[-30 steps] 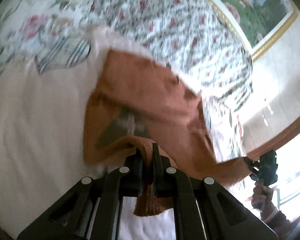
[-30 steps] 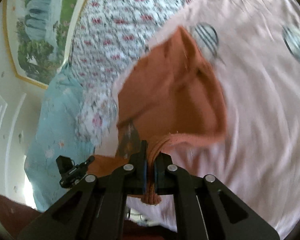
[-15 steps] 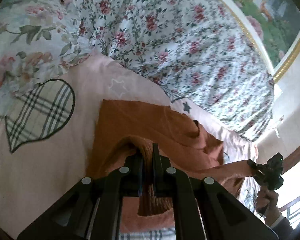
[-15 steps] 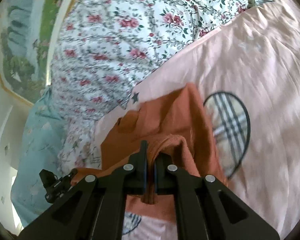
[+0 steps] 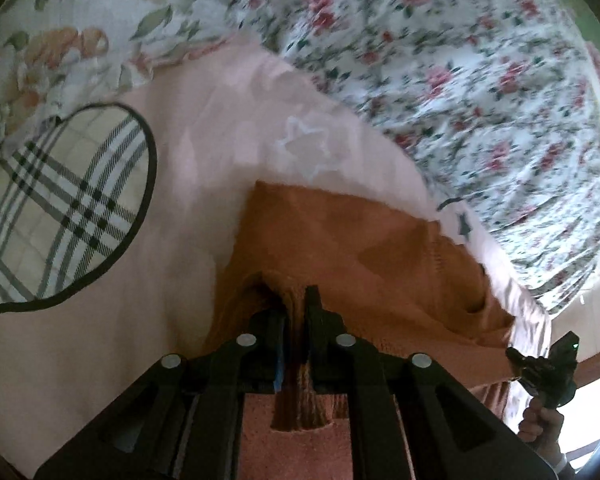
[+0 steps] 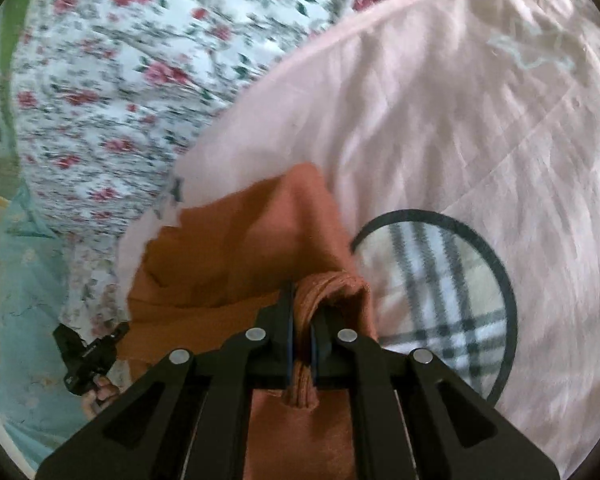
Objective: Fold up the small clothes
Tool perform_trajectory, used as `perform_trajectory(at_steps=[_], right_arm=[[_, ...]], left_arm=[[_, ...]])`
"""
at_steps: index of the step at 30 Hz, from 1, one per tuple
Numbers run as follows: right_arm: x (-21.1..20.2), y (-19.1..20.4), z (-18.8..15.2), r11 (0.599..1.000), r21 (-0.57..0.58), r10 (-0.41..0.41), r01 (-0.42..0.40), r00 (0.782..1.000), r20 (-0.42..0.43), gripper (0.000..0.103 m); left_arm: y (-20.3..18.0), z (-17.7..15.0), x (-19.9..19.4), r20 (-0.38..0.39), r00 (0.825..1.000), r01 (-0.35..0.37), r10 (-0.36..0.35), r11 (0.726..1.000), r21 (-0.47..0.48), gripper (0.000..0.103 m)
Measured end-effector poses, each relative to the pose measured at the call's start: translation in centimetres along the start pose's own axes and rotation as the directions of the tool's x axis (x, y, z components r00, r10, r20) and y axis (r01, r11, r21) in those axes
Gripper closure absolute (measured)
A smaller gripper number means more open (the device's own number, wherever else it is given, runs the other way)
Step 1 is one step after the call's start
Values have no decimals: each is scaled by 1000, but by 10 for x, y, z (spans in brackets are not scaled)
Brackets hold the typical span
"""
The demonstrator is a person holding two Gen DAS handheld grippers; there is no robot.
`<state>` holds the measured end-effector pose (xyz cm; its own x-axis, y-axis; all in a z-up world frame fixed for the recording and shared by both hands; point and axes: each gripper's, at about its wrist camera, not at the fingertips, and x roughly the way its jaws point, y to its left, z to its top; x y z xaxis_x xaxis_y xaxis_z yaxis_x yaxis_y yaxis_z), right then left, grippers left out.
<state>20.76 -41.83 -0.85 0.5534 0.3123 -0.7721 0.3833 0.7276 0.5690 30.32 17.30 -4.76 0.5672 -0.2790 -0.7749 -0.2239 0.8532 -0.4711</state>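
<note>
- Below, left tongs (image 5: 296,316) gripped a bunched edge of the rust-orange knit garment (image 5: 340,248), jaws just easing.
- Right tongs (image 6: 302,320) clamped another bunched edge over the pink bedsheet (image 6: 440,128).

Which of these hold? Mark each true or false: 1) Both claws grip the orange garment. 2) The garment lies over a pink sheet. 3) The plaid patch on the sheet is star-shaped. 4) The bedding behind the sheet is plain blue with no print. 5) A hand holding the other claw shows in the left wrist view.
1) True: the left claw and the right claw each pinch a bunched edge of the orange garment.
2) True: it rests on the pink sheet.
3) False: the plaid patch is heart-shaped with a dark outline.
4) False: the floral bedding is white with red flowers.
5) True: a hand is at the lower right.
</note>
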Motion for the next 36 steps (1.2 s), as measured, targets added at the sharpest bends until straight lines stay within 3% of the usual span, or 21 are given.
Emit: perform_trajectory(at_steps=[2, 3, 4, 6, 8, 10, 12, 14, 16, 18, 22, 25, 28, 30, 36], right_arm=[[-6, -1, 1, 1000, 13, 5, -5, 1000, -2, 94], [-11, -1, -1, 1000, 13, 2, -2, 1000, 8, 92], [-23, 3, -5, 1000, -6, -21, 21, 999, 41, 91], [-42, 12, -18, 994, -59, -90, 97, 989, 114, 85], [-52, 23, -34, 986, -108, -111, 128, 982, 150, 81], [-47, 39, -58, 976, -203, -67, 84, 994, 90, 81], [-24, 58, -82, 945, -326, -49, 33, 998, -41, 81], [5, 70, -101, 901, -432, -118, 48, 984, -135, 81], [27, 74, -103, 865, -495, -185, 81, 969, -164, 81], [34, 68, -85, 868, -482, -203, 118, 971, -126, 83], [22, 51, -23, 912, -352, -214, 211, 976, 30, 84], [1, 42, 10, 935, -263, -211, 239, 969, 131, 83], [-21, 37, 17, 940, -218, -222, 263, 955, 194, 83], [-29, 33, 11, 944, -203, -218, 259, 955, 202, 83], [-36, 33, -27, 952, -206, -198, 228, 968, 156, 83]], left_arm=[[0, -2, -2, -13, 1000, -3, 3, 1000, -14, 87], [-2, -6, -8, -7, 1000, 5, -5, 1000, -12, 79], [-6, -12, -17, 2, 1000, 12, -12, 1000, -1, 70], [-17, -28, -32, 3, 1000, 27, -27, 999, 30, 62], [-29, -51, -38, -31, 998, 54, -52, 996, 69, 60], [-45, -81, -29, -117, 990, 93, -80, 989, 117, 57], [-58, -104, -11, -210, 974, 117, -83, 981, 153, 57], [-72, -118, 4, -234, 972, 71, -14, 969, 237, 57], [-86, -113, 12, -218, 975, 41, 32, 946, 322, 57], [-88, -93, 17, -200, 979, 40, 27, 946, 323, 57], [-73, -36, 23, -129, 991, 1, 32, 968, 250, 62], [-61, 9, 18, -42, 996, -73, 81, 982, 175, 57], [-51, 36, 3, 24, 995, -99, 97, 990, 102, 55], [-45, 38, -11, 72, 990, -129, 124, 989, 71, 46], [-25, -1, -34, 58, 989, -139, 137, 990, 39, 46]])
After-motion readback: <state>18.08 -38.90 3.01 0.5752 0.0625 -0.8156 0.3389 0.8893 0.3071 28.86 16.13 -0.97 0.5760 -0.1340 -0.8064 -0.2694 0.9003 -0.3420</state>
